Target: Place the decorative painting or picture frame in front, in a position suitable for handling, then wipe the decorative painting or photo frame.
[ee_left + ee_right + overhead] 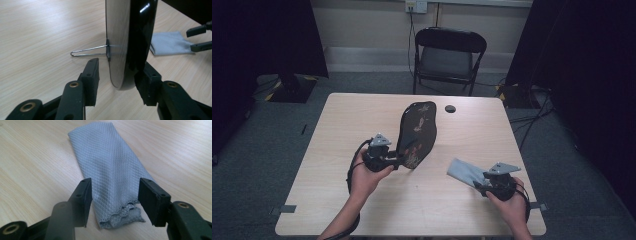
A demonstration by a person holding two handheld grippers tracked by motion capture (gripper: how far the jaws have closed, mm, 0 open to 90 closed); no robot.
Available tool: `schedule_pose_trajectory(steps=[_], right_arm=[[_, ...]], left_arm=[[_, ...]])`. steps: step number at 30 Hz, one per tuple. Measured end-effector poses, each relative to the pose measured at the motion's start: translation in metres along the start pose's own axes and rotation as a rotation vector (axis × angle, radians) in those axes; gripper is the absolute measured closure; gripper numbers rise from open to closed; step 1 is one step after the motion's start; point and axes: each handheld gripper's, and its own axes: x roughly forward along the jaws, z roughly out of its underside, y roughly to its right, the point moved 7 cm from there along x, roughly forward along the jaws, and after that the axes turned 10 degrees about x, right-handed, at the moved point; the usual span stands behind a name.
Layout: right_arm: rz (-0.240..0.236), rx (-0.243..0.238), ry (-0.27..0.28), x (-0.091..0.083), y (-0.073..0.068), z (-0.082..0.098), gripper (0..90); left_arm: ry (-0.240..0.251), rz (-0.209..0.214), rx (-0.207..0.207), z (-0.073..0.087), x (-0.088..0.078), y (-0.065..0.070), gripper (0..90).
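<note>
1. I read the work as wiping a black lacquered plate (417, 134) with a grey cloth (464, 171); the step in hand looks like setting the plate upright and getting the cloth picked up.
2. The plate stands on edge near the middle of the table (362, 120), painted face to the right; in the left gripper view a wire stand (88, 51) juts from its pale back and rests on the wood.
3. My left gripper (396, 161) is at the plate's near lower edge; its jaws are spread either side of the rim, with a clear gap between the left jaw and the pale back; the right jaw sits tight against the glossy face, though I cannot tell whether it presses; I judge that the plate is not pinched.
4. The cloth lies folded flat on the table to the right of the plate, apart from it.
5. My right gripper (113, 197) sits at the near end of the cloth; its jaws are spread, one at each side of the frilled near edge, not pressing it.
6. Next, I think the right jaws must sink onto that edge and pinch through the folded layers; the left gripper should either steady the rim or back off without tipping the plate off its stand.
7. A chair (448, 57) stands beyond the far edge.
</note>
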Motion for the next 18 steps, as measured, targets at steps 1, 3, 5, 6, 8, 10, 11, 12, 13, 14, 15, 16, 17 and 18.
schedule_pose_trajectory(steps=[1,3,5,6,8,10,11,12,13,14,15,16,17,18], right_arm=[[-0.003,0.006,-0.007,0.001,0.000,0.000,44.4],[0.008,0.009,-0.015,0.002,0.002,0.000,44.4],[-0.010,0.028,-0.011,0.003,0.002,0.000,43.4],[-0.005,0.024,-0.013,0.003,0.002,0.000,43.1],[0.000,0.021,-0.011,0.004,0.003,-0.001,43.1],[-0.003,0.025,-0.015,0.004,0.003,-0.001,42.6],[-0.005,0.017,-0.021,0.004,0.003,0.000,42.6],[-0.005,0.013,-0.022,0.003,0.003,0.000,42.5],[-0.003,0.009,-0.021,0.003,0.003,-0.001,42.3],[-0.004,0.000,-0.022,0.002,0.002,-0.002,41.7],[-0.006,-0.015,-0.016,0.002,0.002,-0.004,41.2],[-0.014,-0.012,-0.004,0.001,0.002,-0.006,41.0],[-0.029,-0.002,0.006,0.001,0.002,-0.008,40.5],[-0.042,0.002,0.006,0.001,0.002,-0.009,39.4]], left_arm=[[0.001,0.010,0.002,0.001,0.002,0.001,58.0],[0.007,0.017,0.021,0.002,0.006,0.003,58.8],[0.002,0.016,0.036,0.002,0.007,0.003,66.0],[0.006,0.016,0.018,0.002,0.008,0.002,66.6],[0.001,0.019,0.029,0.002,0.010,0.002,65.4],[0.007,0.027,0.023,0.002,0.012,0.004,61.8],[-0.007,0.030,0.038,0.003,0.013,0.005,61.2],[-0.006,0.039,0.029,0.003,0.013,0.006,63.1],[-0.006,0.037,0.026,0.003,0.014,0.005,62.6],[-0.005,0.026,0.036,0.004,0.014,0.004,62.0],[-0.005,0.027,0.033,0.004,0.014,0.004,62.5],[-0.002,0.029,0.030,0.004,0.014,0.003,62.6],[0.000,0.028,0.028,0.005,0.013,0.002,62.7],[0.004,0.031,0.016,0.005,0.012,0.002,64.7]])
